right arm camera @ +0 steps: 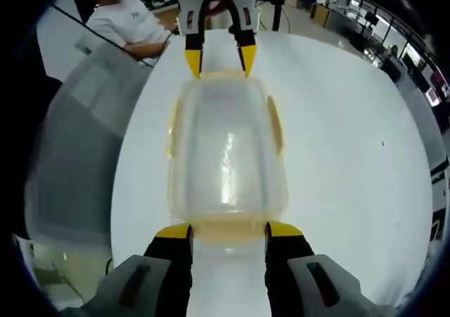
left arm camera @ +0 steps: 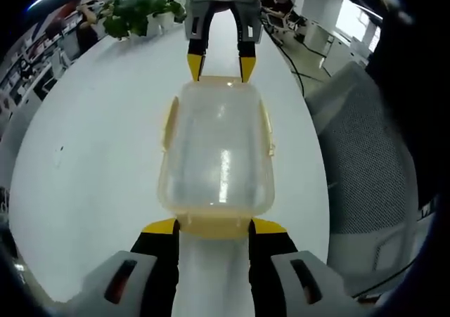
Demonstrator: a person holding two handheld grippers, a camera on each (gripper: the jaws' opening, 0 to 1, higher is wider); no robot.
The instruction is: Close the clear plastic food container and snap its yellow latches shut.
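A clear plastic food container (left arm camera: 218,148) (right arm camera: 226,155) lies on the white table (left arm camera: 91,169) with its lid on. Yellow latches (left arm camera: 169,124) (right arm camera: 275,124) run along its long sides and stand out a little from the walls. My left gripper (left arm camera: 214,227) (right arm camera: 220,60) is open at one short end, with that end's yellow latch (left arm camera: 214,224) between its yellow tips. My right gripper (right arm camera: 228,231) (left arm camera: 221,67) is open at the opposite short end, its tips on either side of the end latch (right arm camera: 228,233). The two grippers face each other across the container.
A grey mesh office chair (left arm camera: 365,155) (right arm camera: 84,141) stands close to one table edge. A potted plant (left arm camera: 137,11) sits at the far end of the table. A person in a white shirt (right arm camera: 130,25) sits beyond the other end. Desks fill the room behind.
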